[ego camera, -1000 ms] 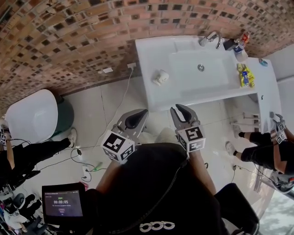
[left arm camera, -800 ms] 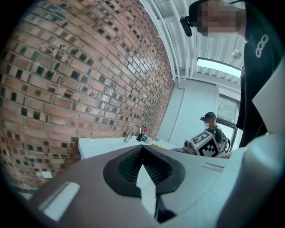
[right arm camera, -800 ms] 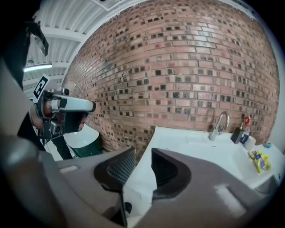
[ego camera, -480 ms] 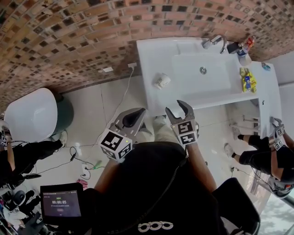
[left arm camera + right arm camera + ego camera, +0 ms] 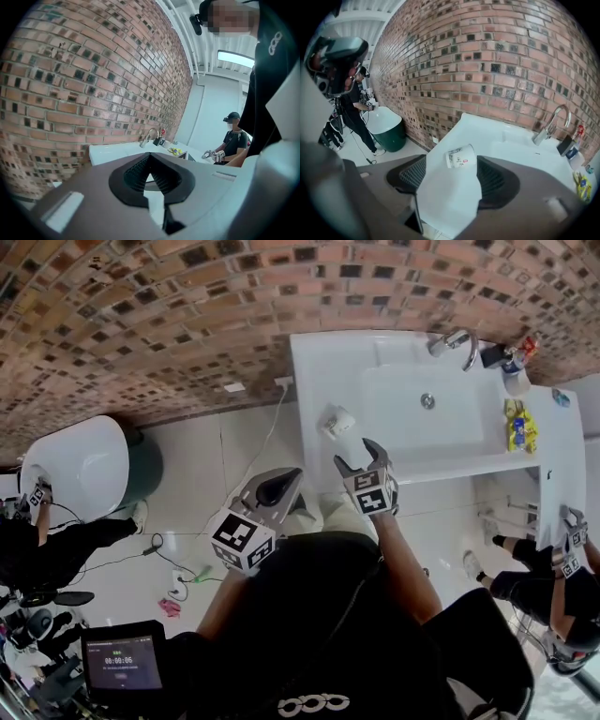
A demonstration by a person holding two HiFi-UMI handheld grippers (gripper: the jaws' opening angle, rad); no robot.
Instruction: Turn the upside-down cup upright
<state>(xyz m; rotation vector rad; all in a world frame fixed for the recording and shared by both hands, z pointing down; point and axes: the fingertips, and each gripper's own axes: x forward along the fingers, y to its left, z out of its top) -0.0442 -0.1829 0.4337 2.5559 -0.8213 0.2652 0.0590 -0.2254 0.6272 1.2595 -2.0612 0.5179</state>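
Brick wall backs a white counter [image 5: 314,367], where the cup [image 5: 339,421] sits near its front left corner, just ahead of the right gripper [image 5: 361,454], whose empty jaws have just been opening and stand apart. The left gripper [image 5: 278,487] hangs closed over the floor. A faucet [image 5: 457,338], bottles [image 5: 516,360] and a yellow packet [image 5: 518,426] occupy the counter's right end.

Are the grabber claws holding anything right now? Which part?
Nothing is held. The right gripper has just been opening its jaws, nothing between them; the cup sits ahead on the sink counter. The left gripper is shut and empty.
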